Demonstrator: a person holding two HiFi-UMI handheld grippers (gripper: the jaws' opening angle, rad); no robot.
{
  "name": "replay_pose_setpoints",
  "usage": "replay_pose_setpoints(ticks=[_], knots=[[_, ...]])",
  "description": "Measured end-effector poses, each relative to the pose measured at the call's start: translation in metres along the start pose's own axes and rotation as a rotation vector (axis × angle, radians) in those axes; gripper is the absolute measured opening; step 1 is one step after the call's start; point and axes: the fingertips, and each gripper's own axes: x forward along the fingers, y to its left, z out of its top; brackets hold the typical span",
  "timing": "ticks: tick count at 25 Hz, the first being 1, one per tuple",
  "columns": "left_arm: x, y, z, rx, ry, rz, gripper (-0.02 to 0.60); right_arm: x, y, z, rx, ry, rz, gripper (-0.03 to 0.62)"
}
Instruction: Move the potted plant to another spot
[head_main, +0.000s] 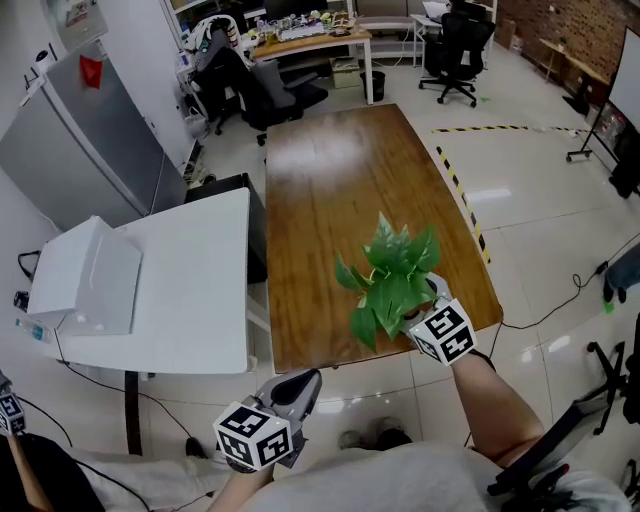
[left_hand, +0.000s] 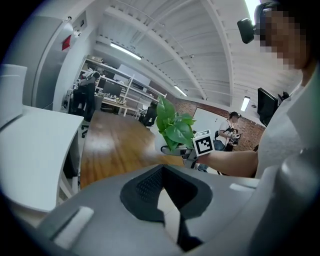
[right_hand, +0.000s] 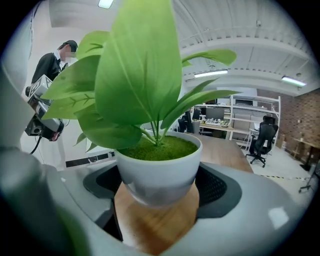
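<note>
The potted plant (head_main: 390, 280) has broad green leaves in a small white pot (right_hand: 157, 165). It is over the near right corner of the brown wooden table (head_main: 340, 180). My right gripper (head_main: 415, 310) is shut on the pot, its jaws pressing both sides (right_hand: 157, 185). I cannot tell whether the pot rests on the wood or hangs just above it. My left gripper (head_main: 295, 385) hangs off the table's near edge, shut and holding nothing (left_hand: 165, 192). From the left gripper view the plant (left_hand: 172, 127) and the right gripper (left_hand: 195, 150) show ahead.
A white table (head_main: 170, 290) with a white box (head_main: 85, 275) stands left of the wooden one. A grey cabinet (head_main: 80, 130) is at far left. Office chairs (head_main: 270, 90) and desks stand beyond. Striped tape (head_main: 460, 190) runs along the floor. A person (right_hand: 50, 70) stands nearby.
</note>
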Motion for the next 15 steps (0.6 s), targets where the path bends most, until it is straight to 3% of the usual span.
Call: replay_pose_setpoints(ticks=[15], knots=[[0.081,-0.037,0.007,0.06,0.089,-0.148,-0.003,-0.065,-0.087,-0.065,0.102,0.059,-0.186,0.457]])
